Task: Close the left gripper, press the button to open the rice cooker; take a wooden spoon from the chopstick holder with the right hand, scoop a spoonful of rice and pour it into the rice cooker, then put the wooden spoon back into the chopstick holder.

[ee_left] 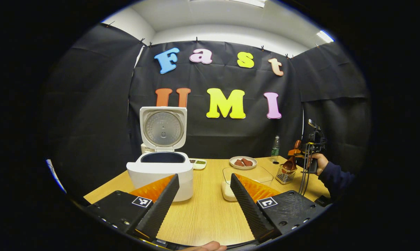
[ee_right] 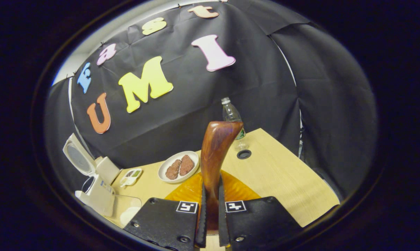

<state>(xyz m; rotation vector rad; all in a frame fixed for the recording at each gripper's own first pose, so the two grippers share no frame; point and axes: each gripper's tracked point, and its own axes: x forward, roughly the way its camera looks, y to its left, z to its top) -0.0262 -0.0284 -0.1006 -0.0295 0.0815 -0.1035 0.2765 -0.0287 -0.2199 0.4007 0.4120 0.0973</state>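
The white rice cooker [ee_left: 160, 170] stands open at the table's left, its lid [ee_left: 163, 128] upright and the dark inner pot showing; it appears too at the left edge of the right gripper view as the cooker [ee_right: 95, 190]. My left gripper [ee_left: 204, 178] hovers open and empty in front of it, above the table. My right gripper [ee_right: 211, 190] is shut on the wooden spoon's handle [ee_right: 215, 153]. Far right, the wooden spoon [ee_left: 290, 164] has its bowl at the top of the wire chopstick holder [ee_left: 285, 176], held by the right gripper [ee_left: 298, 150]. A clear rice container [ee_left: 247, 176] sits centre right.
A plate of meat [ee_left: 243, 162] and a small sauce dish [ee_left: 198, 163] lie toward the back. A plastic bottle [ee_left: 275, 147] stands at the back right near a round hole in the table [ee_right: 244, 154]. A hand and dark sleeve [ee_left: 330, 172] hold the right gripper.
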